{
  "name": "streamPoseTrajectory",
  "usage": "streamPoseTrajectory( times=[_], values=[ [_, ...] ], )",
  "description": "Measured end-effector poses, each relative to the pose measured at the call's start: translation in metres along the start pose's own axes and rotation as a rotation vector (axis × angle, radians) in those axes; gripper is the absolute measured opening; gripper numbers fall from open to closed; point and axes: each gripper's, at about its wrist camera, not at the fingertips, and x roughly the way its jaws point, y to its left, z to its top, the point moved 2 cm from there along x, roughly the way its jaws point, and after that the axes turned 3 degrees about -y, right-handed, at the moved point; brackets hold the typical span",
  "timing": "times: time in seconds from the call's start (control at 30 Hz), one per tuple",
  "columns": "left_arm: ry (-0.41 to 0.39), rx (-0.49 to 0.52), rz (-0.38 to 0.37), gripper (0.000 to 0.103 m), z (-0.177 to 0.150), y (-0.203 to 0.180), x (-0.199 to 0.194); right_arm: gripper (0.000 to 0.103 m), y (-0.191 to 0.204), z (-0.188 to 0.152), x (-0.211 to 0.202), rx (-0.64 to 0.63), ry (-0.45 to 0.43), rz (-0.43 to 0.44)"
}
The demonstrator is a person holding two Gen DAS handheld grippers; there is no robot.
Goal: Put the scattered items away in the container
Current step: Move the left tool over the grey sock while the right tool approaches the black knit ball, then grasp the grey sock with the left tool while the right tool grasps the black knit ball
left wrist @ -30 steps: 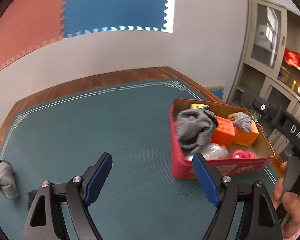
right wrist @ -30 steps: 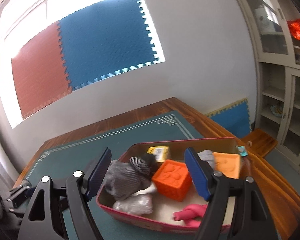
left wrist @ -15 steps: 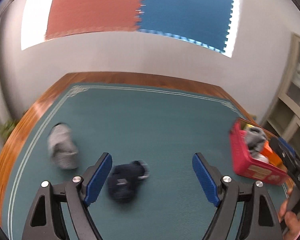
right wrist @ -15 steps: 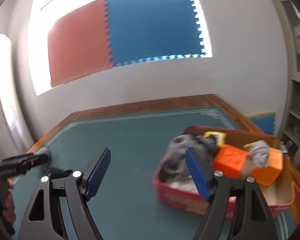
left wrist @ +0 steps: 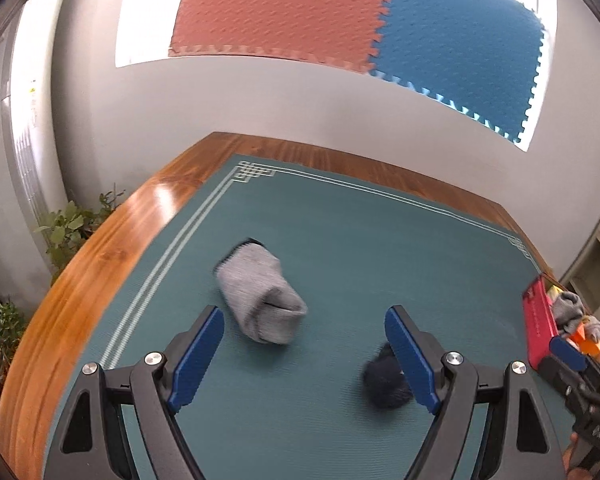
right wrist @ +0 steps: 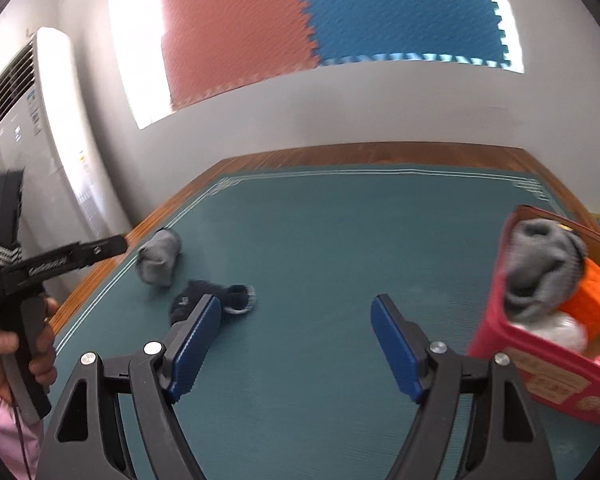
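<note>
A rolled grey sock lies on the green mat just ahead of my open, empty left gripper. A dark navy sock lies beside the left gripper's right finger. In the right wrist view the grey sock and the navy sock lie at the left, the navy one by the left finger. My right gripper is open and empty over the mat. The red container at the right holds a grey sock, orange blocks and other items; it also shows in the left wrist view.
The green mat covers a wooden table with its edge at the left and back. Potted plants stand beyond the left edge. A white air conditioner stands by the wall. The left hand-held gripper shows at the left.
Both grippers have swung left, away from the red container. The grey and navy socks have come into view ahead. Both grippers stay open.
</note>
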Motion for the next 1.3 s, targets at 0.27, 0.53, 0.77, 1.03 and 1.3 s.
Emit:
streamPoseTrajectory(
  times=[0.27, 0.53, 0.77, 1.03, 1.3],
  values=[
    [0.012, -0.015, 0.017, 0.085, 0.015, 0.015, 0.017, 0.081, 0.046, 0.003, 0.029, -0.030, 0.035, 0.062],
    [0.039, -0.015, 0.015, 0.085, 0.022, 0.019, 0.045, 0.081, 0.075, 0.003, 0.059, -0.028, 0.080, 0.072],
    [0.120, 0.012, 0.021, 0.085, 0.005, 0.021, 0.082, 0.081, 0.087, -0.007, 0.082, -0.047, 0.141, 0.057],
    [0.149, 0.030, 0.055, 0.085, -0.004, 0.019, 0.098, 0.081, 0.087, -0.015, 0.100, -0.052, 0.193, 0.040],
    [0.183, -0.040, 0.098, 0.084, -0.010, 0.038, 0.112, 0.081, 0.086, -0.020, 0.114, -0.056, 0.233, 0.038]
  ],
)
